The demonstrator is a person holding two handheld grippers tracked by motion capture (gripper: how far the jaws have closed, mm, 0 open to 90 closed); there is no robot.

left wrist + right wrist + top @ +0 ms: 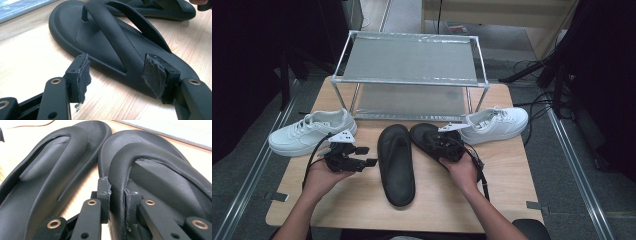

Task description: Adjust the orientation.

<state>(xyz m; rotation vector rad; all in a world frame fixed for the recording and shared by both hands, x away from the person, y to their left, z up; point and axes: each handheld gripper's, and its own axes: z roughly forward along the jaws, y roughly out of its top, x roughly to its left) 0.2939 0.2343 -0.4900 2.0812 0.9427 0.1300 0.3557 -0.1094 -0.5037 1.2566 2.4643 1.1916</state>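
Note:
Two black flip-flops lie side by side on the wooden table. The left flip-flop (396,162) (120,45) (50,177) lies flat in the middle. My left gripper (362,156) (117,75) is open just left of it, with its jaws facing the sole's edge and nothing between them. The right flip-flop (432,140) (160,177) lies angled beside the first. My right gripper (447,145) (117,197) is shut on its strap, which is pinched between both pads.
A white sneaker (309,132) sits at the table's left, another white sneaker (494,124) at the right. A two-tier metal shoe rack (412,65) stands at the back of the table (362,205). Bare wood lies in front of the flip-flops.

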